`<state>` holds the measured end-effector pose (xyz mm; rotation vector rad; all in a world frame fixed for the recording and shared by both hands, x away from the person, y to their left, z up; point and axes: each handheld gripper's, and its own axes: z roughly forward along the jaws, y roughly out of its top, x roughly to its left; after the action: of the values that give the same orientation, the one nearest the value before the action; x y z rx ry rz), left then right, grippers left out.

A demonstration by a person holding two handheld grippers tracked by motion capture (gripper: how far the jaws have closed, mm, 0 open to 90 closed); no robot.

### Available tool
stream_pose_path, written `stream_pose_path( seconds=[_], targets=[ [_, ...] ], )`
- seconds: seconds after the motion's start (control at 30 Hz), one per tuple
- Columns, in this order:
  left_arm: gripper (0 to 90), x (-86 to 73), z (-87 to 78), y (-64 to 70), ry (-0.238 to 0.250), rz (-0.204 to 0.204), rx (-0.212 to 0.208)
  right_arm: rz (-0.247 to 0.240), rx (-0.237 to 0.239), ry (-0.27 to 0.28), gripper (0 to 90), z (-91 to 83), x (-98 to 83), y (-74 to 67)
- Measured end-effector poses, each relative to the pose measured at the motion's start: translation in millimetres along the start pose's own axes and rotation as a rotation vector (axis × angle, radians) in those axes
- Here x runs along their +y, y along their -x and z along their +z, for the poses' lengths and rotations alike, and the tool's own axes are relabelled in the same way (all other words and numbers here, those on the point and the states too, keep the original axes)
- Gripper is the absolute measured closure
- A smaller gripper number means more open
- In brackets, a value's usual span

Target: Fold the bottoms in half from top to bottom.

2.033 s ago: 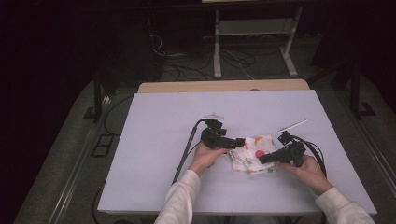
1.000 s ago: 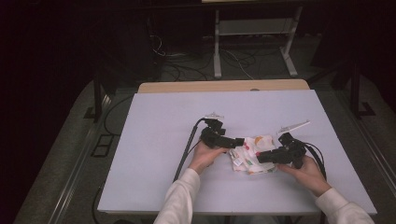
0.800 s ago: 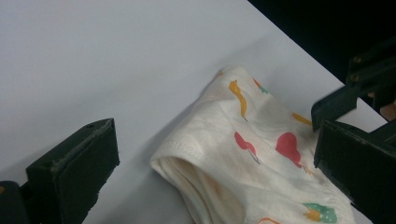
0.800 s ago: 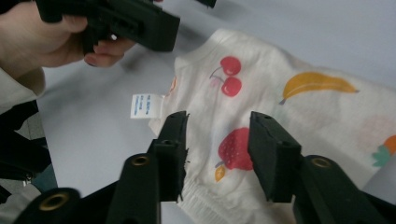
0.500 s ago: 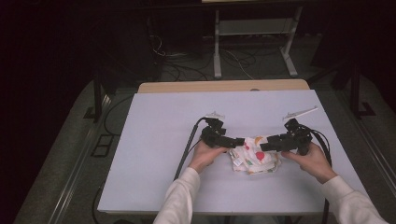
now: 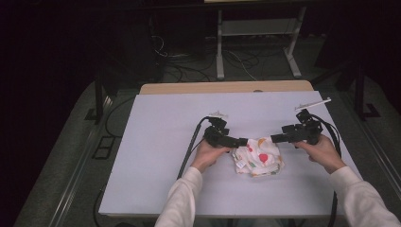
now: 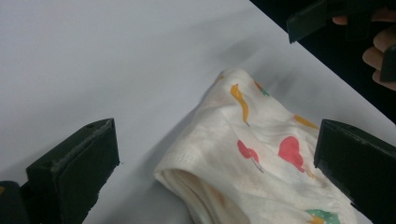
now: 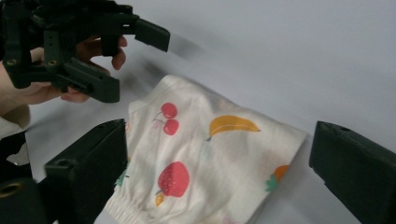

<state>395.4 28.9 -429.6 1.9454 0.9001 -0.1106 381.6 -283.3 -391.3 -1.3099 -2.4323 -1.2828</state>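
**Both grippers released around the folded fruit-print cloth**

I am looking down on the white counter (image 6: 156, 142) and seeing the folded cloth (image 6: 258, 158) lying flat just below the middle of it, a little toward four o'clock. It is a cream piece printed with cherries, a banana and strawberries, and it is resting on the counter with nothing pinching it.

My left gripper (image 6: 235, 141) is sitting at the cloth's ten o'clock, its fingers pointing toward three o'clock and reaching the cloth's upper left corner. In the left gripper view its two black fingers (image 7: 77, 163) are standing wide apart, released, with the cloth's (image 7: 261, 158) folded edge lying between them and no pad pressing on it. Whether the fingertips are brushing the fabric I cannot tell.

My right gripper (image 6: 279, 137) is hanging at the cloth's one o'clock, its fingers pointing toward nine o'clock and lying just above the cloth's upper right corner. Its fingers have just been opening, and in the right gripper view they (image 8: 88, 163) are now standing spread wide, released, with the cloth (image 8: 205, 154) lying between and beneath them and holding nothing. In that view the left gripper (image 8: 126, 58) is showing at eleven o'clock beyond the cloth, a hand (image 8: 42, 91) wrapped around it.

A cable (image 6: 191, 146) is trailing from the left gripper toward seven o'clock across the counter.
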Motion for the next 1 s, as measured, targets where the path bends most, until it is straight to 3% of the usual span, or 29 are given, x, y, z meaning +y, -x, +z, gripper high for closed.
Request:
stream_pose_path(
  seconds=[0.2, 0.47, 0.73, 1.0],
  targets=[
    [0.0, -1.2, 2.8, -4.9, -0.007, -0.013, 0.005, 0.008, -0.015, 0.022, 0.0, 1.6, 1.2, 10.5],
    [0.0, -3.6, 8.4, -8.1, -0.021, -0.019, 0.011, -0.011, -0.040, -0.005, 0.8, 11.5, 2.6, 15.0],
    [11.4, -6.7, 14.3, -8.8, -0.048, 0.000, -0.012, 0.005, -0.054, -0.037, 8.6, 21.7, 0.5, 27.5],
    [22.1, -7.7, 15.1, -14.7, -0.048, -0.012, -0.027, 0.031, -0.034, -0.024, 16.0, 24.9, -1.7, 39.6]
  ],
)
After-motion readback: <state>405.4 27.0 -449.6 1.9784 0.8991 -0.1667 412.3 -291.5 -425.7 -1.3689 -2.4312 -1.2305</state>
